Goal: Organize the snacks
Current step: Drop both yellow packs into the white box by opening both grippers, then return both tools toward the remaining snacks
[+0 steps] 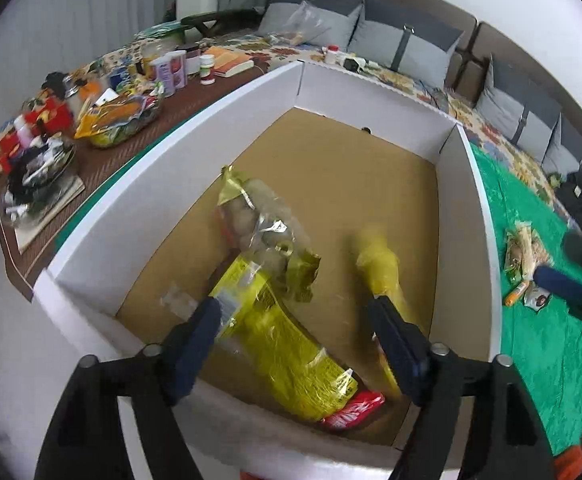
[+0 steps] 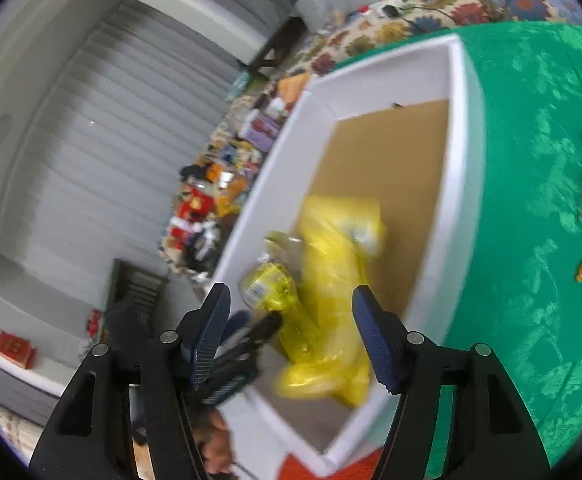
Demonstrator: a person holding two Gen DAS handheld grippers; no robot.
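A white box (image 1: 251,128) with a brown cardboard floor sat on a green cloth (image 1: 531,340) spread over a bed. Inside the box lay a yellow snack bag (image 1: 287,344), a clear packet of pale round snacks (image 1: 259,224) resting against its far end, a red packet (image 1: 351,412) at the near wall, and a blurred yellow packet (image 1: 379,272) to the right. The left tongs (image 1: 291,328) hovered above the box, spread wide and empty, with the yellow snack bag below them. The right tongs (image 2: 287,324) were also spread and gripped nothing, above the blurred yellow packet (image 2: 331,280). On the green cloth outside the box lay a wrapped snack (image 1: 523,252) and an orange tube (image 1: 517,293).
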